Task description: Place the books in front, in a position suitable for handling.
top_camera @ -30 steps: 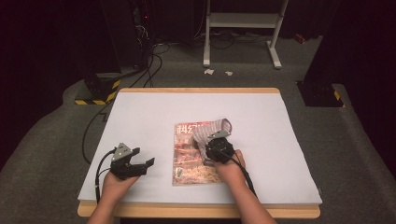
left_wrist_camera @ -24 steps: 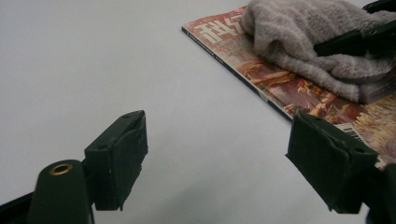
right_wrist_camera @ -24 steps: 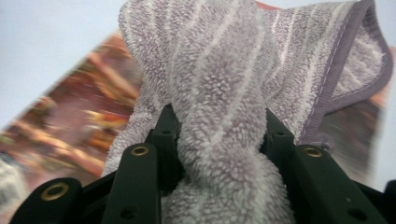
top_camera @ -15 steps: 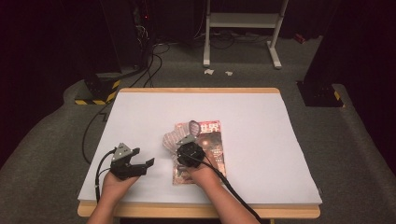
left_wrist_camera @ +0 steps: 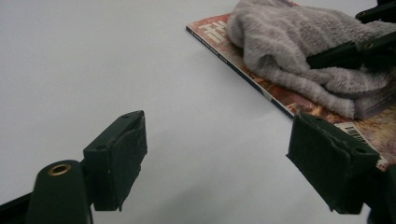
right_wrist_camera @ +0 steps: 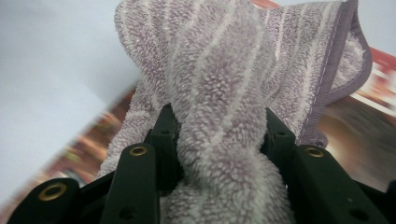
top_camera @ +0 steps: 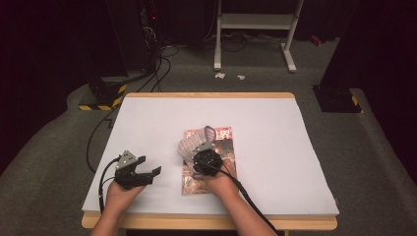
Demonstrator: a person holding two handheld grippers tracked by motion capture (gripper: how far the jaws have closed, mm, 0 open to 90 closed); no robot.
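Observation:
A purple-grey striped towel [top_camera: 193,142] lies bunched on a colourful magazine [top_camera: 225,142] near the middle of the white table [top_camera: 275,128]. My right gripper [top_camera: 197,149] is shut on a thick fold of the towel [right_wrist_camera: 219,84], which bulges between its jaws [right_wrist_camera: 219,135] down over the magazine [right_wrist_camera: 373,88]. My left gripper [top_camera: 150,165] rests low at the front left, open, with nothing between its pads [left_wrist_camera: 119,158]. In the left gripper view the towel [left_wrist_camera: 289,42] and magazine [left_wrist_camera: 219,39] lie off to the right, with the other gripper's dark jaw lying on the towel.
A wooden edge [top_camera: 206,221] runs along the table's front. On the floor behind stand a white metal frame [top_camera: 255,29] and a dark cabinet with a yellow-black striped base [top_camera: 101,101]. Cables [top_camera: 93,147] trail off the left side.
My right gripper has slid left across the magazine with the towel in its jaws. The left gripper and the magazine have stayed put.

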